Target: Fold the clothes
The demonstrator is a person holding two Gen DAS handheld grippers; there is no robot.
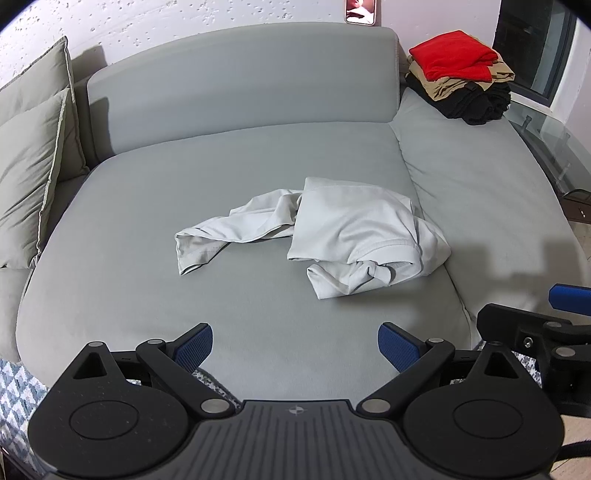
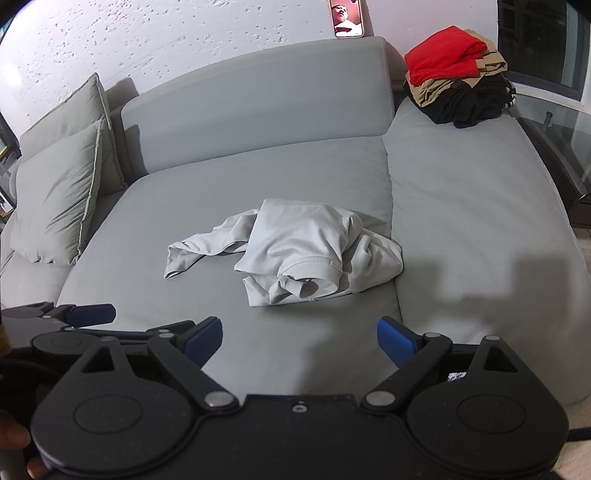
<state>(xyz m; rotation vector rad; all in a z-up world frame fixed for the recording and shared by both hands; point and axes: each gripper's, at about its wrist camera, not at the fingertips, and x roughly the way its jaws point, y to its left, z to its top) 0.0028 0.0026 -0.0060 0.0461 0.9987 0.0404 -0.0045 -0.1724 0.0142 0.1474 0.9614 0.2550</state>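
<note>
A crumpled pale grey shirt (image 1: 332,229) lies in a heap on the grey sofa seat (image 1: 184,295); it also shows in the right wrist view (image 2: 295,251). One sleeve trails out to the left. My left gripper (image 1: 295,347) is open and empty, near the seat's front edge, short of the shirt. My right gripper (image 2: 300,339) is open and empty too, also short of the shirt. The right gripper shows at the right edge of the left wrist view (image 1: 546,325). The left gripper shows at the left edge of the right wrist view (image 2: 74,317).
A stack of folded clothes, red on top of tan and black (image 1: 461,77), sits on the far right cushion (image 2: 458,74). Two grey pillows (image 1: 33,166) lean at the left. A glass table (image 1: 554,140) stands at the right. A phone (image 2: 347,18) rests on the backrest top.
</note>
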